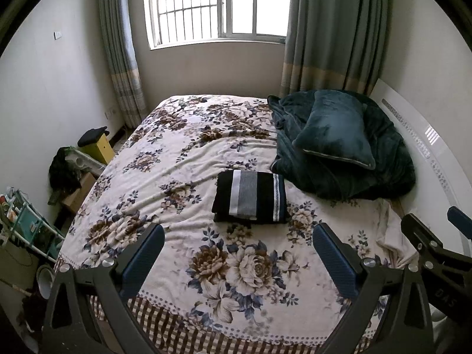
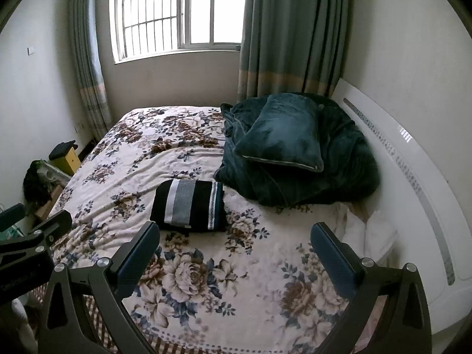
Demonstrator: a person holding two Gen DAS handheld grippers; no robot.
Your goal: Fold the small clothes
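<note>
Both of our hand-held grippers, left hand-held gripper [image 1: 238, 259] and right hand-held gripper [image 2: 235, 256], hover spread wide and empty over the floral-blanketed bed [image 1: 183, 159], where the folded black, white and grey striped garment [image 1: 250, 197] lies ahead, long axis crosswise, roughly equally near each.

Each tool, left [image 1: 238, 253] and right [image 2: 235, 250], has a black angular frame, silver round screws and dark blue ribbed pads [image 1: 143, 261] on its fingers.
</note>
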